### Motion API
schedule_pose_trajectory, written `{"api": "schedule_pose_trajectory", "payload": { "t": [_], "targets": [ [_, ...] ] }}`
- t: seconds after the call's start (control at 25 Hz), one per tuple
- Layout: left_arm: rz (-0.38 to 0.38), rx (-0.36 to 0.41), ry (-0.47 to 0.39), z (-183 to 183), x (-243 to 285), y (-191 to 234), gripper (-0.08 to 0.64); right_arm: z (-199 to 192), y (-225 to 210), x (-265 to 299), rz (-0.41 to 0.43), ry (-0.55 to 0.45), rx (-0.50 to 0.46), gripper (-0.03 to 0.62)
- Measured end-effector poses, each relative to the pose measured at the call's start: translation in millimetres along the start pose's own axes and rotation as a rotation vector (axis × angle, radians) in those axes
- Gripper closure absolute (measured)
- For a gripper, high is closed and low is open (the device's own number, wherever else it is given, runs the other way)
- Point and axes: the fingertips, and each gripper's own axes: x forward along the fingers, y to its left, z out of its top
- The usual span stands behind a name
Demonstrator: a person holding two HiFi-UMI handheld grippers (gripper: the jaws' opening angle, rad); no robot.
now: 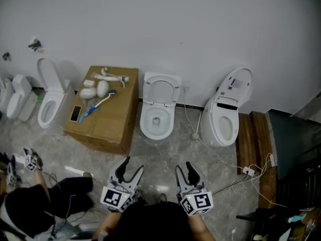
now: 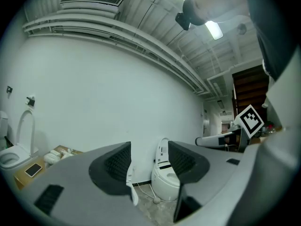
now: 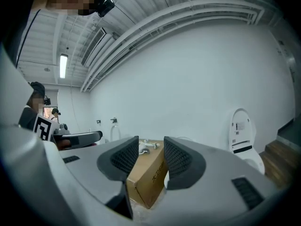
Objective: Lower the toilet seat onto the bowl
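Toilet seat [image 1: 162, 88] is well apart from both claws. The left claw [image 1: 133, 165] and the right claw [image 1: 184, 167] hover side by side above the floor [image 1: 168, 152], each with its jaws spread wide and gripping nothing. Farther out, the seat stands raised over its bowl [image 1: 156, 120] against the wall. A cardboard box [image 1: 108, 122] sits just to its left, and another toilet [image 1: 224, 115] stands to its right.

Left-edge toilet [image 1: 4, 94] cut off; items [image 1: 98, 89] on cardboard box [image 1: 120, 112] too small to identify.
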Motion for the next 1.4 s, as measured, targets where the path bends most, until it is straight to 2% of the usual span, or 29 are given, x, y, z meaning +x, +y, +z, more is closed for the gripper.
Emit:
{"api": "schedule_pose_trajectory", "payload": {
  "t": [0.2,0.48,0.68,0.92,1.12,1.4],
  "targets": [
    [-0.043,0.008,-0.006,-2.6,0.0,15.5,0.313,0.9,13.9,20.7,-0.003,-0.015,-0.003,0.408],
    [-0.019,-0.009,-0.01,-5.2,25.5,42.8,0.313,0.2,3.9,59.0,0.012,0.0,-0.003,0.408],
    [-0.003,0.002,-0.014,-7.2,78.6,60.5,0.31,0.7,-32.1,104.6,0.039,0.002,-0.008,0.407],
    [0.042,-0.05,-0.046,4.2,154.1,82.1,0.31,19.1,-90.1,164.9,0.078,0.016,-0.011,0.403],
    [0.099,-0.018,-0.026,5.3,215.9,97.1,0.31,33.3,-136.3,210.6,0.129,0.031,-0.016,0.402],
    [0.084,0.035,0.044,-1.8,287.3,123.0,0.31,50.9,-184.5,271.4,0.167,0.052,-0.037,0.402]
  ]
}}
